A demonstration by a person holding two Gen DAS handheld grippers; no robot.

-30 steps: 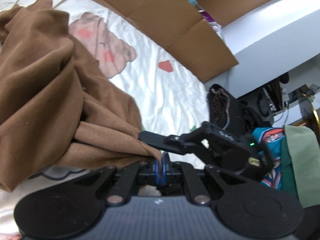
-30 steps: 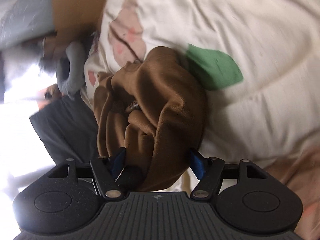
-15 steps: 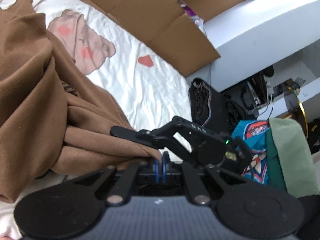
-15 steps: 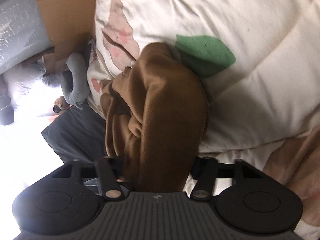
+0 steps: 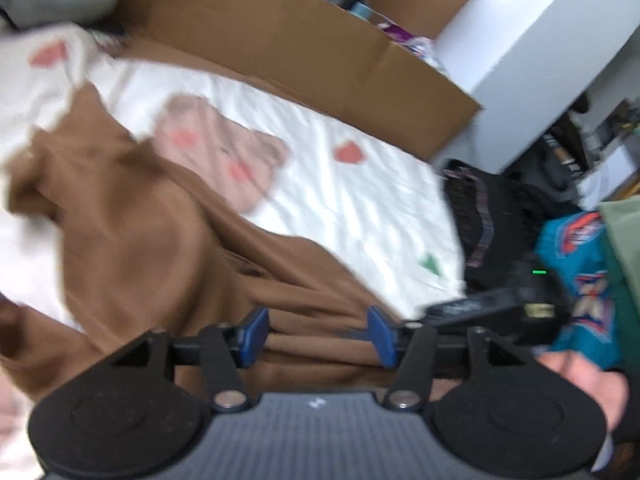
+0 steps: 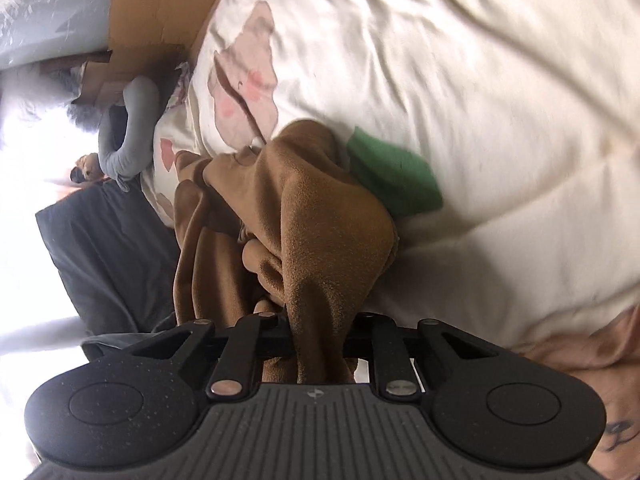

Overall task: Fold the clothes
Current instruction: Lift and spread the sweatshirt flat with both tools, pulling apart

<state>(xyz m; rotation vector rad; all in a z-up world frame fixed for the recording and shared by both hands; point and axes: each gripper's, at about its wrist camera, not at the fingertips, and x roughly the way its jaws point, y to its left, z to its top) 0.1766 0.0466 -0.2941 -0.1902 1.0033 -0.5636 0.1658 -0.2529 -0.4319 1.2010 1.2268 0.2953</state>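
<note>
A brown garment [image 5: 140, 232] lies crumpled on a white bedsheet [image 5: 360, 208] printed with pink bears. My left gripper [image 5: 316, 328] is open, its blue pads [image 5: 254, 334] spread over the garment's folds and gripping nothing. In the right wrist view the same brown garment [image 6: 320, 220] rises in a thick bunch out of my right gripper [image 6: 320, 336], which is shut on it; the cloth hides the fingertips. The right tool's black body [image 5: 520, 304] and a hand [image 5: 580, 380] show at the left view's right edge. The left view is blurred.
Flattened cardboard [image 5: 320, 52] lines the bed's far side, with a white cabinet [image 5: 540, 40] behind. Dark clothes [image 5: 492, 208], a teal garment [image 5: 576, 240] and a green cloth [image 5: 624, 232] pile up off the bed's corner. A grey neck pillow [image 6: 132, 128] and dark fabric [image 6: 112, 256] lie beside the bed.
My left gripper was shut on the garment's edge and has opened, letting it go. My right gripper was open around the bunched cloth and has closed on it. The garment has spread out.
</note>
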